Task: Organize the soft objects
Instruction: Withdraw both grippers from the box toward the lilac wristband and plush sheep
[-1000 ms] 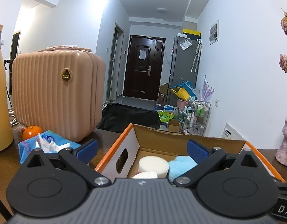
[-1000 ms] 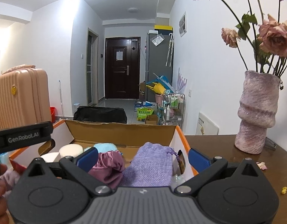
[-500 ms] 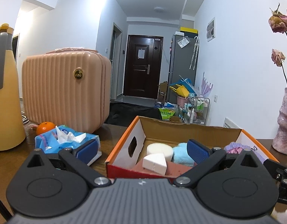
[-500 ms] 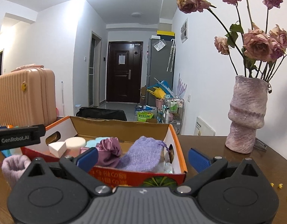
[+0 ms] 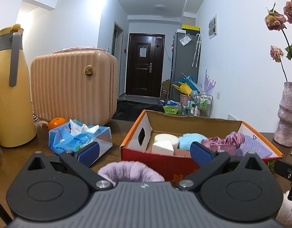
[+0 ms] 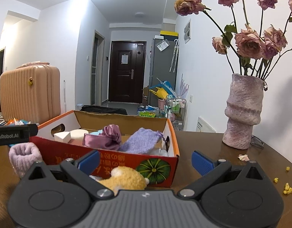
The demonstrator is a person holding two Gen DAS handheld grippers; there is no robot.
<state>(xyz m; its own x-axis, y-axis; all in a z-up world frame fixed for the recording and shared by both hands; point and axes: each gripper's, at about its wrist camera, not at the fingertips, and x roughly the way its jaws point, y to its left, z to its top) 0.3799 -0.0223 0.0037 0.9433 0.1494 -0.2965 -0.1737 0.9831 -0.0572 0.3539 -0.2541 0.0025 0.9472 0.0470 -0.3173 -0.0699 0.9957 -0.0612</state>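
An orange cardboard box (image 5: 159, 154) (image 6: 127, 161) stands on the brown table and holds white sponges (image 5: 166, 142), a blue puff (image 5: 192, 140), a pink satin pouch (image 6: 106, 138) and a lilac knit bag (image 6: 140, 140). In front of the box lies a fluffy lilac cuff (image 5: 129, 172) (image 6: 24, 155), just below my open left gripper (image 5: 144, 151). A yellow plush toy (image 6: 125, 178) lies before the box, under my open right gripper (image 6: 146, 159). Neither gripper holds anything.
A tissue pack (image 5: 79, 138), an orange (image 5: 56, 122), a yellow thermos (image 5: 10, 89) and a peach suitcase (image 5: 73, 87) stand to the left. To the right is a vase of dried roses (image 6: 243, 112). Petals and yellow crumbs (image 6: 287, 189) lie on the table.
Both grippers have pulled back from over the box toward the table's near side. The lilac cuff and the yellow plush have come into view in front of the box.
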